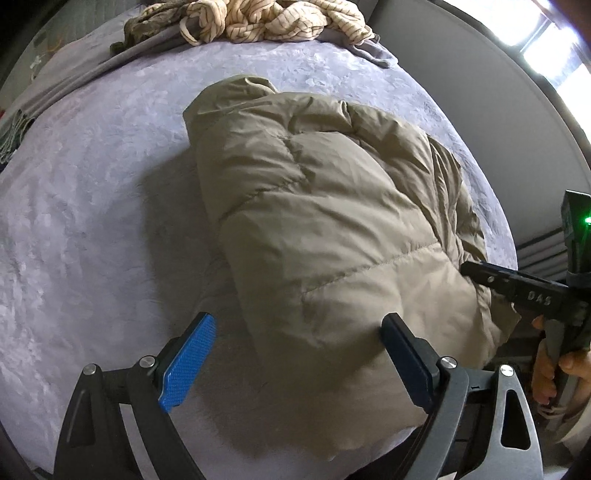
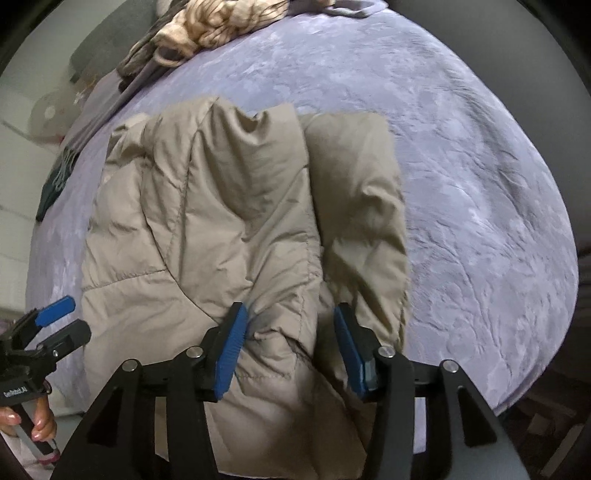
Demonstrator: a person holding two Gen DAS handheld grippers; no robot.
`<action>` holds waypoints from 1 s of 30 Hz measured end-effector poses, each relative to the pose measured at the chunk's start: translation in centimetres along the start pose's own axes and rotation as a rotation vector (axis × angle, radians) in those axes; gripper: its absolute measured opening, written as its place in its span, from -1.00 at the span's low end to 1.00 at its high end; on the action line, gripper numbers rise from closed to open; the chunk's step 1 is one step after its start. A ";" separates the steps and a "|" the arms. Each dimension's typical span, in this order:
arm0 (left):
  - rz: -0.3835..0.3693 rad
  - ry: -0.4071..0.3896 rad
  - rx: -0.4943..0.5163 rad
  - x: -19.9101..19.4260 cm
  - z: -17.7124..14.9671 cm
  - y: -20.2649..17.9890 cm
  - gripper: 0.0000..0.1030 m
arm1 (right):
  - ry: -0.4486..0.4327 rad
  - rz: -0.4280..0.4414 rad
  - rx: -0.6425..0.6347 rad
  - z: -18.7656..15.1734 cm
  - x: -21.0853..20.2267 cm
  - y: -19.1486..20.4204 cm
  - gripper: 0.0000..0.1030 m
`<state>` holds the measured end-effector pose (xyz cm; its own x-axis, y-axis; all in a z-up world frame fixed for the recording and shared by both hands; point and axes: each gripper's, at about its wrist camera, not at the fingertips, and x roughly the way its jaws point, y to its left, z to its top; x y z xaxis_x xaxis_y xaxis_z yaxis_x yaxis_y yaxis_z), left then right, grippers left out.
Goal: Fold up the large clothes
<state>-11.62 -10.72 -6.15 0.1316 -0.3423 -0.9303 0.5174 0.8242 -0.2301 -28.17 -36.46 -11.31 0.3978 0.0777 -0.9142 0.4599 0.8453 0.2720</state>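
1. Leftmost, a grey scarf with a fringed end lies along the near-left edge of the lavender bedspread, and a dark cloth sits just beside its fringe.
2. Further back, a cream striped garment is heaped at the far edge of the bed, partly on top of the grey cloth.
3. Next, the left gripper points steeply down over the near hem of the jacket. Its jaws stand wide: the bright blue pad is over bare bedspread, the dark one over the jacket's cloth, and neither presses on anything.
4. Centre stage, the khaki puffer jacket lies folded lengthwise on the bedspread, a sleeve laid along its right side.
5. To the right, the right gripper hangs above the jacket's near end, where body and sleeve meet. Its jaws are about half apart, with puffed cloth between them but clear of both blue pads.
6. At the edge, a hand grasps the right gripper's handle.
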 end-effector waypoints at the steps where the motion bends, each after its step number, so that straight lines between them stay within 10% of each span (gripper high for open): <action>1: -0.001 -0.002 -0.003 -0.2 -0.1 0.3 0.79 | -0.002 0.000 0.011 -0.1 -0.2 -0.1 0.17; 19: -0.005 -0.050 0.007 -2.9 -2.0 3.6 1.00 | -0.077 -0.033 0.078 -1.1 -3.4 1.2 0.27; 21: -0.009 -0.048 -0.003 -2.8 -1.7 3.9 1.00 | -0.085 -0.022 0.082 -0.6 -3.7 0.8 0.63; 30: -0.039 -0.017 -0.085 -1.3 0.5 4.3 1.00 | -0.007 0.081 0.114 2.5 -2.5 -2.7 0.75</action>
<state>-9.16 -6.92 -5.82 0.1278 -0.3818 -0.9154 0.4486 0.8454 -0.2899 -28.38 -40.24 -9.01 0.4427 0.1395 -0.8857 0.5129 0.7709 0.3778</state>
